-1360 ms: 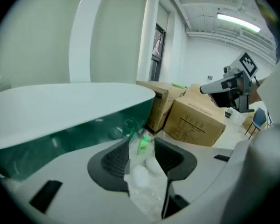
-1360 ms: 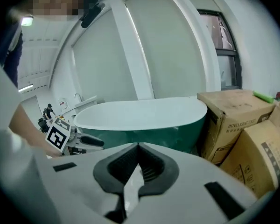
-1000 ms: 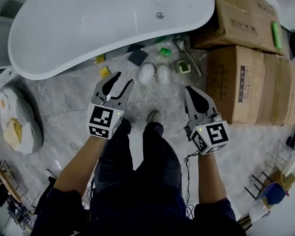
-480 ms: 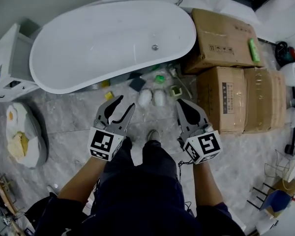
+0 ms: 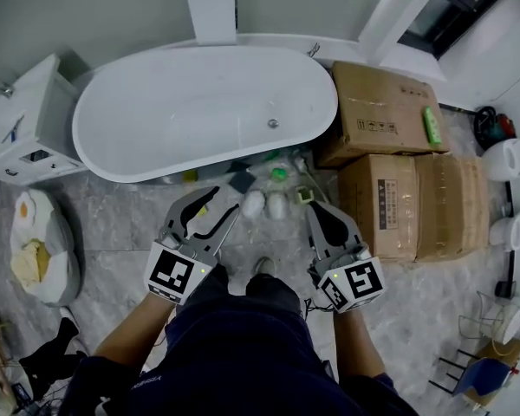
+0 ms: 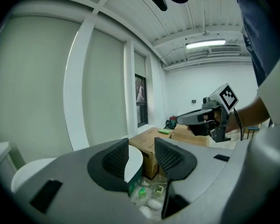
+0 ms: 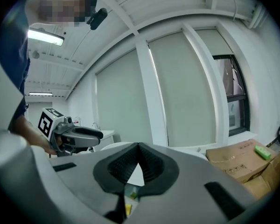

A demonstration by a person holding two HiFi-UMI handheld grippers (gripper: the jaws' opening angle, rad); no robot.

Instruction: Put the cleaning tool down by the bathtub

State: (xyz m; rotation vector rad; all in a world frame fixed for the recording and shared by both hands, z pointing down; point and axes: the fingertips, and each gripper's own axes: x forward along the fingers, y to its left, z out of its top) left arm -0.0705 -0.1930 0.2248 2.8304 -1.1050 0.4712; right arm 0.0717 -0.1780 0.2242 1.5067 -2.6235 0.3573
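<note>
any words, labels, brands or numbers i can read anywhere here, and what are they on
No text here is legible.
Upper cardboard box: dark print and symbols, too small to read.
Lower cardboard box: printed label strip, too blurred to read.
White cabinet: small dark panel, unreadable.
Left gripper and right gripper: black-and-white square marker patterns on their cubes, no letters.

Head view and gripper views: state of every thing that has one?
left gripper: open, holding nothing.
right gripper: shut, holding nothing.
bathtub: empty, upright on the floor.
cardboard boxes: closed; a green item lies on the far one.
</note>
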